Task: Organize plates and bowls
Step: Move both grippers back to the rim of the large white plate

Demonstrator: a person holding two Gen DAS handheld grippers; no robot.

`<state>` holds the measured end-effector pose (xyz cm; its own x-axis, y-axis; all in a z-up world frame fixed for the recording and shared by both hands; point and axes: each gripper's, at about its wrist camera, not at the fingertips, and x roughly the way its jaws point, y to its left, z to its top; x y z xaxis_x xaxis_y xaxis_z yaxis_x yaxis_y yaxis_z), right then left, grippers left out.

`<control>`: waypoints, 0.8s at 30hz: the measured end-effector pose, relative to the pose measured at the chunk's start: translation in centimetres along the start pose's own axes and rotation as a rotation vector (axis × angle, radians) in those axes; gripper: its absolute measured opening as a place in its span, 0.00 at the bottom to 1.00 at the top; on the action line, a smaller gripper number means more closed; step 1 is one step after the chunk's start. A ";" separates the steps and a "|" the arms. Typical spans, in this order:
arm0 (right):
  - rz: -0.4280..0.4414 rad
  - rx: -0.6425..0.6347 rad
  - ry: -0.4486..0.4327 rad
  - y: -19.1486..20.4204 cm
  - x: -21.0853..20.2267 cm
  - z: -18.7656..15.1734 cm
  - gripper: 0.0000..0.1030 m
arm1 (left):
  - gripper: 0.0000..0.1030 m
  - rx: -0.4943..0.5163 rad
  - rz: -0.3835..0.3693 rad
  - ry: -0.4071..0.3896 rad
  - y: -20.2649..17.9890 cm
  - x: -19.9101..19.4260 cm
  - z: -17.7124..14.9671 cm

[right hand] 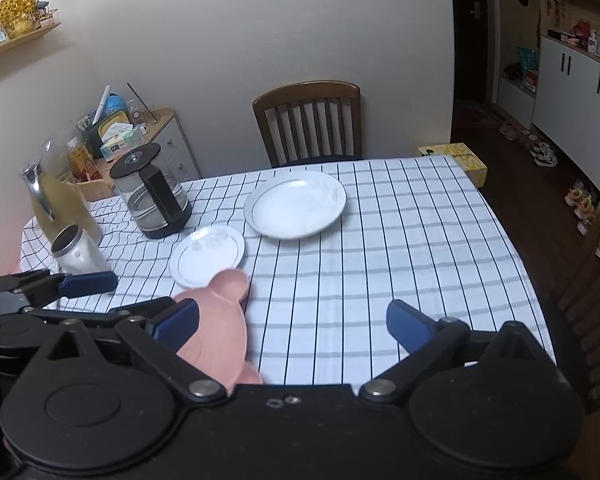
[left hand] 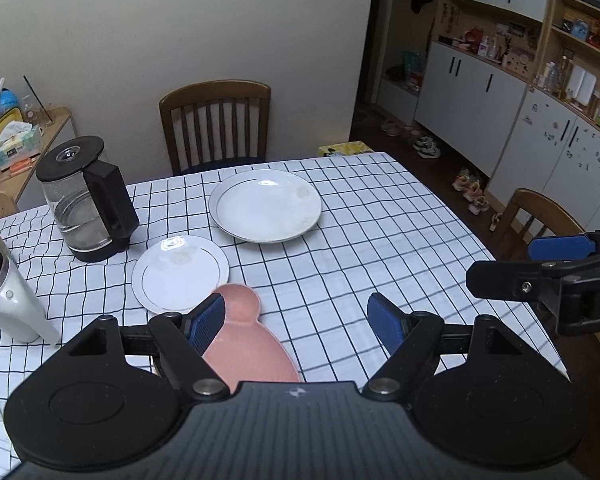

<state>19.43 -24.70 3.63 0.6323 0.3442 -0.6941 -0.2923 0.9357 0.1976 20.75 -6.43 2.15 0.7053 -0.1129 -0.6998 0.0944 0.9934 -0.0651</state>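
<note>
Three dishes lie on the checked tablecloth [left hand: 340,240]. A large white plate [left hand: 266,206] [right hand: 296,204] is at the far middle. A small white plate [left hand: 180,272] [right hand: 206,254] lies nearer, and a pink bear-shaped dish [left hand: 248,336] [right hand: 220,320] overlaps its near rim. My left gripper [left hand: 298,320] [right hand: 112,294] hovers open above the pink dish, its left pad in front of the dish and nothing between the pads. My right gripper [right hand: 294,320] [left hand: 540,264] is open and empty just to its right, over bare cloth.
A glass kettle [left hand: 88,200] [right hand: 152,196] with a black handle stands left of the plates. A white flask [left hand: 8,300] [right hand: 78,254] and a glass pitcher [right hand: 56,204] stand at the left edge. Wooden chairs [left hand: 216,124] [left hand: 540,216] stand at the far and right sides.
</note>
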 end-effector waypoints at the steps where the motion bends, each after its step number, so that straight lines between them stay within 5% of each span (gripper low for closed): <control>1: 0.003 0.001 0.003 -0.1 0.6 0.6 0.98 | 0.76 -0.003 0.003 0.003 0.3 0.5 0.5; 12: 0.000 -0.012 0.036 -1.3 8.9 7.6 0.98 | 0.76 -0.046 0.060 0.042 3.7 9.2 6.9; 24: -0.058 -0.047 0.141 -3.9 22.4 12.7 0.92 | 0.76 -0.072 0.093 0.147 7.8 21.8 11.1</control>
<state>43.83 -19.69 -3.88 0.5431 0.2726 -0.7942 -0.2935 0.9478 0.1246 44.66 -1.34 -5.77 0.5977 -0.0218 -0.8014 -0.0205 0.9989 -0.0425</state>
